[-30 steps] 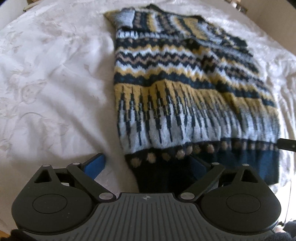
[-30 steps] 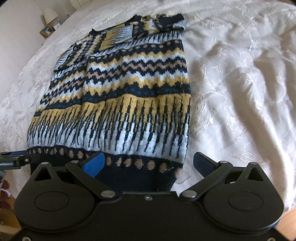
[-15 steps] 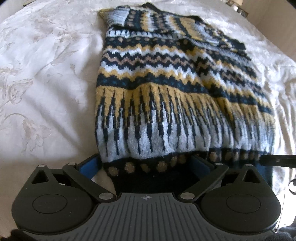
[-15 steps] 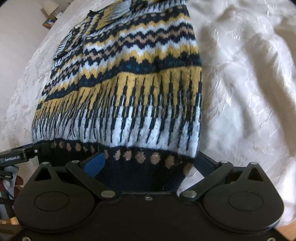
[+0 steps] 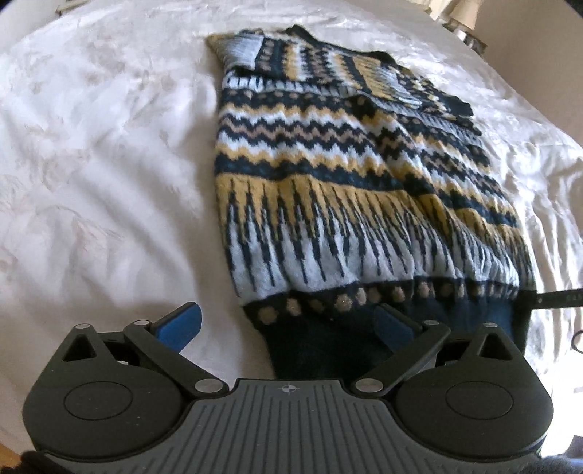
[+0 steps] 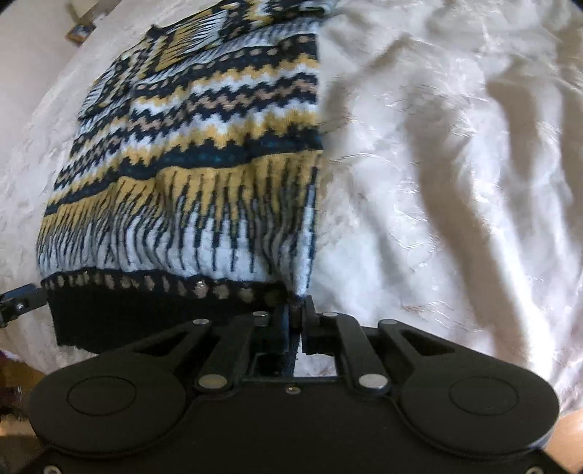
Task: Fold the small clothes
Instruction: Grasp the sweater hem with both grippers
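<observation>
A knitted sweater (image 5: 346, 175) in navy, yellow, pale blue and tan bands lies flat on the white bedspread (image 5: 91, 164), its dark hem nearest me. My left gripper (image 5: 288, 322) is open at the hem's left corner; its right finger (image 5: 395, 324) rests on the dark hem and its left finger (image 5: 178, 322) is over bare bedspread. In the right wrist view my right gripper (image 6: 294, 315) is shut on the right corner of the sweater (image 6: 204, 156), pinching the hem edge. The other gripper's tip shows at the left edge (image 6: 18, 300).
The white embossed bedspread (image 6: 455, 182) is wrinkled to the right of the sweater. A wall and a small framed object (image 6: 78, 32) lie beyond the bed's far left. A lamp base (image 5: 466, 32) stands past the far right corner.
My right gripper has closed on the sweater's right hem corner. My left gripper has shifted left, so its left finger is now off the hem; it stays open.
</observation>
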Motion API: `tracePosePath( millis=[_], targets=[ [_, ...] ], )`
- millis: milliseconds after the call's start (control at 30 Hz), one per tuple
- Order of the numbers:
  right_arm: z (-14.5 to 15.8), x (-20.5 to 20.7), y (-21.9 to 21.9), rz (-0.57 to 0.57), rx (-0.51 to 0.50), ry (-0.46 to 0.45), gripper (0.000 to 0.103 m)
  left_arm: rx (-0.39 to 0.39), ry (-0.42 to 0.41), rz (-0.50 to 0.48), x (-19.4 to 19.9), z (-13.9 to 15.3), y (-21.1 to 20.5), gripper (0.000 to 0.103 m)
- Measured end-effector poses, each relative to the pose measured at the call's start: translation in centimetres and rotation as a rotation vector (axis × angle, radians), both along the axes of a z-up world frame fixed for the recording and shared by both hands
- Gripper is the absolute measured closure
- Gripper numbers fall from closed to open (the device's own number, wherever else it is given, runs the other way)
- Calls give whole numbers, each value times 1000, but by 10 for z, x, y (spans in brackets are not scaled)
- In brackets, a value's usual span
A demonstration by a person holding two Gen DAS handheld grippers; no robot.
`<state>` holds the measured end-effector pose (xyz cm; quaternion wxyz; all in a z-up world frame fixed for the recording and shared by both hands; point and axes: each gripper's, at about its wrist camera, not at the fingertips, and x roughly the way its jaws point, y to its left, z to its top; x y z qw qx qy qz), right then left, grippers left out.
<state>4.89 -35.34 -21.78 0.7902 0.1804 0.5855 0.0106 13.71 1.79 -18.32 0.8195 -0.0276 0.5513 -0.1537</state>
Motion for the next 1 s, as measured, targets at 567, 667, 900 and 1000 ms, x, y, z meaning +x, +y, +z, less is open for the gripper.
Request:
tracePosePath(
  millis=[567, 667, 900, 1000],
  targets=[
    [9, 3, 3, 5, 34, -23, 54, 50, 85, 81, 19, -10, -26, 77],
    [11, 6, 4, -16, 34, -37, 54, -3, -7, 137, 12, 18, -13, 88],
    [15, 1, 4, -76, 44, -64, 48, 114, -58, 118, -10, 21, 18, 88],
    [18, -5, 7, -82, 40, -76, 43, 136, -4, 121, -15, 5, 32, 88]
  ],
)
